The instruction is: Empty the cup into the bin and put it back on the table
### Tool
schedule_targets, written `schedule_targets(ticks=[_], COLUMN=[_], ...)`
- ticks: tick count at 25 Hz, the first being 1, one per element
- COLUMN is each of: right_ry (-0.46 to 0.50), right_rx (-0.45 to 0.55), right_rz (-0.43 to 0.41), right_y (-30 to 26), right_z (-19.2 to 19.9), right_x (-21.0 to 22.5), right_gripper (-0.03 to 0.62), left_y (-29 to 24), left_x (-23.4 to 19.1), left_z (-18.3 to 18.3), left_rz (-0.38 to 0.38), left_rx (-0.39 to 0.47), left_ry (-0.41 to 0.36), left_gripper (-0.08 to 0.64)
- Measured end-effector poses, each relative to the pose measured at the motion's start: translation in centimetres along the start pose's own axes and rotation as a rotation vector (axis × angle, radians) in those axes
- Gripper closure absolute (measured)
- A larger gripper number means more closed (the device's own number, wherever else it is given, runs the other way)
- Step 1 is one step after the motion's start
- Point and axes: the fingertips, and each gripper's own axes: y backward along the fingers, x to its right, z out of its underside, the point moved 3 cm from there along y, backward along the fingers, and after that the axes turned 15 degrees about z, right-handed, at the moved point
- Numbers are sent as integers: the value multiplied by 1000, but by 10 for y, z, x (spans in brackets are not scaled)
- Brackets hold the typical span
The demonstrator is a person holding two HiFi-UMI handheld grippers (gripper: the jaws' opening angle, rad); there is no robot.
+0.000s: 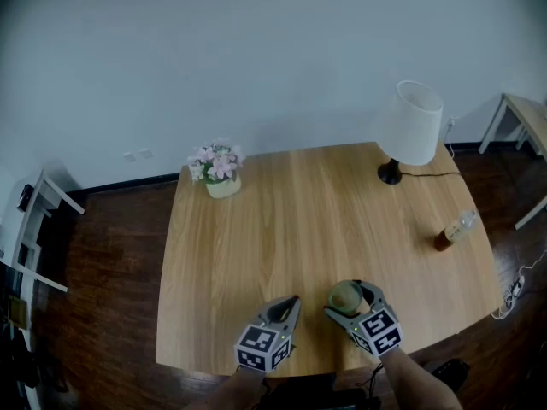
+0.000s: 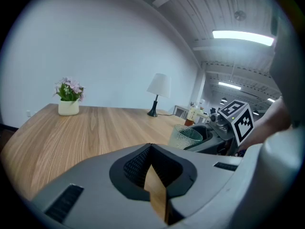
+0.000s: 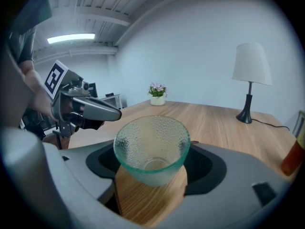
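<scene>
The wooden table (image 1: 325, 220) is being occupied at its far side by a white lamp (image 1: 414, 126) and a flower pot (image 1: 220, 171). Near the front edge, the left gripper (image 1: 293, 301) is being held with its jaws pressed together on nothing. Just beside it, the right gripper (image 1: 345, 298) is being clamped around the clear textured cup (image 3: 151, 149). A bottle (image 1: 455, 229) is being kept near the right edge.

A flower pot (image 1: 222, 184) is set near the table's (image 1: 282, 229) far left corner and a lamp (image 1: 411, 126) near its far right corner. A bottle (image 1: 455, 229) is laid by the right edge. At the near edge, the cup (image 1: 345, 298) is held between the right gripper's (image 1: 346, 294) jaws, with the left gripper (image 1: 295, 301) just left of it.
</scene>
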Motion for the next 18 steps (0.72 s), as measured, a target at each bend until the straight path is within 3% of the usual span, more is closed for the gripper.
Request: schedule_targets(ticks=[6,10,18], right_ry=[-34,-69,-150], right_rx=[69,96,119], right_rz=[75,138,274], right_y=[55,98,184], right_z=[-39,-57,-55], right_x=[25,40,66], right_gripper=[201,201,202], left_y=[-3,-12,-45], left_x=[29,58,130], left_z=[-53,-78,-103], left_rz=[93,182,395], left_rx=[91,107,144], left_ry=[-68,-125,-168], left_gripper=[568,568,568])
